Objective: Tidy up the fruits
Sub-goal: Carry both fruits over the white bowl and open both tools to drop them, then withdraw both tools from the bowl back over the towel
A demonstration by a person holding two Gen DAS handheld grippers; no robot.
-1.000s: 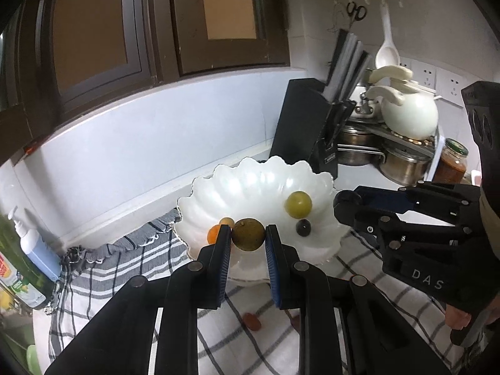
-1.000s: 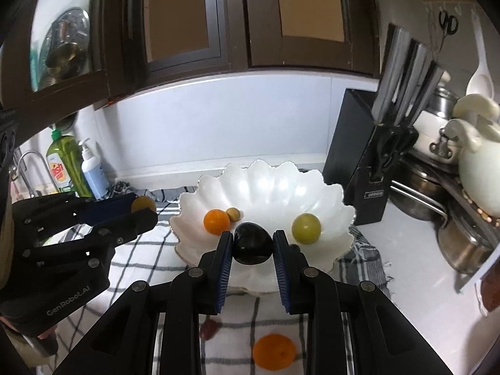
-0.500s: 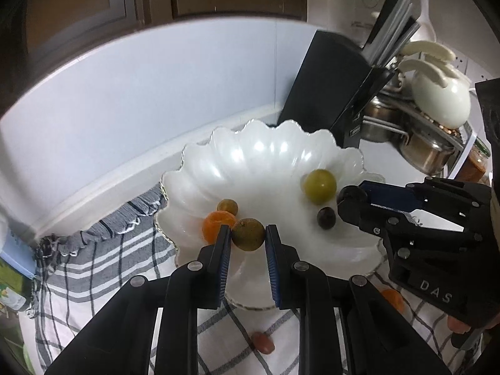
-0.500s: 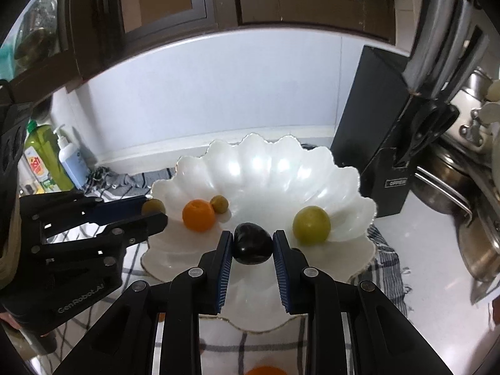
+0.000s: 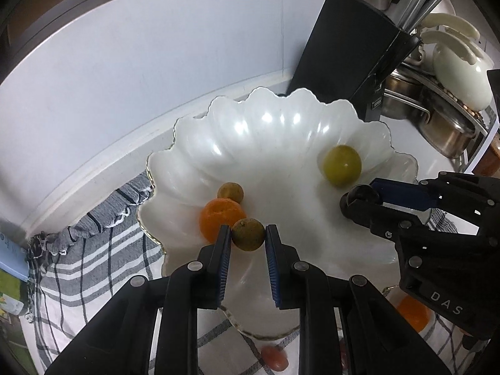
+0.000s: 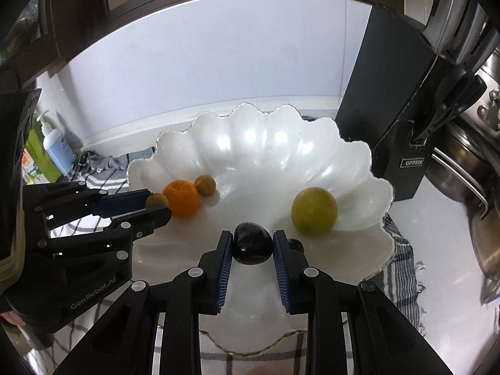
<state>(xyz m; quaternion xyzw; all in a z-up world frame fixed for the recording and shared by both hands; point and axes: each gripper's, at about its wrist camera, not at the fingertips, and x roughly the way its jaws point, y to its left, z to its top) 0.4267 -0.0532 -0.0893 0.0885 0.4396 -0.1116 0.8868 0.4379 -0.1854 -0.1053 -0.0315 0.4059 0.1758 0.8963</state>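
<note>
Both of my grippers are reaching over the white bowl [image 6: 359,168]: left gripper [image 5: 248,239] is clamping a brownish-green fruit [image 5: 249,234], right gripper [image 6: 252,245] is pinching a dark plum [image 6: 252,247]. Another small dark fruit [image 6: 296,245] is hiding behind my right finger, hard to identify.

White "OPPEIN" label on black knife block [image 6: 412,162]. White "DAS" lettering on black right gripper [image 5: 359,200] body. Grey "GenRobot.AI" lettering on black left gripper [image 6: 156,206] body. Dish-soap bottle labels unreadable.

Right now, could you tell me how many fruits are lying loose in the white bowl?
3: an orange mandarin at left, a small olive fruit behind it, a larger green fruit at right; others may be hidden.
</note>
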